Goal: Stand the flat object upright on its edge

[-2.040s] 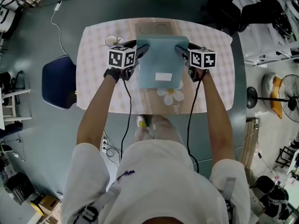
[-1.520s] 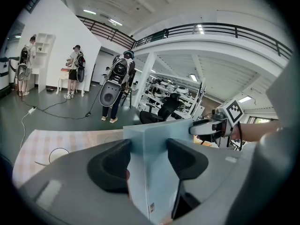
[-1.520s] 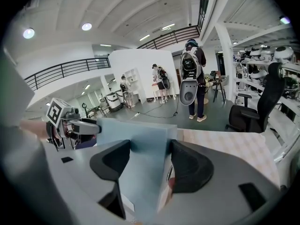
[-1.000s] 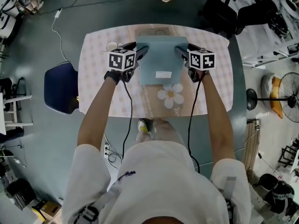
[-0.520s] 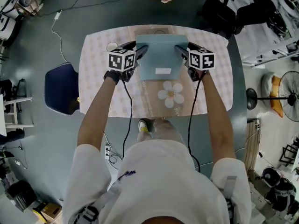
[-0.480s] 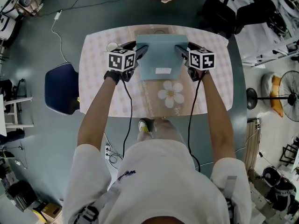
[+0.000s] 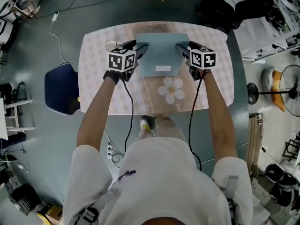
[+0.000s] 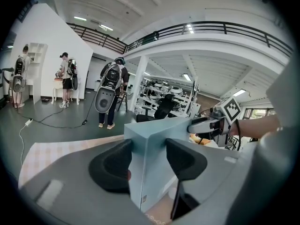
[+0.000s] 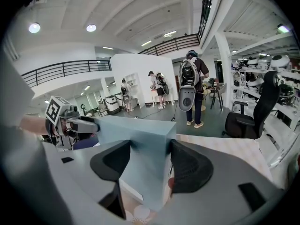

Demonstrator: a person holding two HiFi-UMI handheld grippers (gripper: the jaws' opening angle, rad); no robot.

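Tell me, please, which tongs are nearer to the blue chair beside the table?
Left. The left tongs clamp the blue box's edge on the chair's side; the right tongs clamp the opposite edge, farther away.

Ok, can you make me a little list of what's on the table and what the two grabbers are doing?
box: pale blue box, flat, tipped up, white label facing the person
left gripper: left gripper closed on the box's left edge
right gripper: right gripper closed on the box's right edge
table: table with a checked cloth
picture: daisy on the cloth, in front of the box
bottom edge: cannot tell if it touches the table
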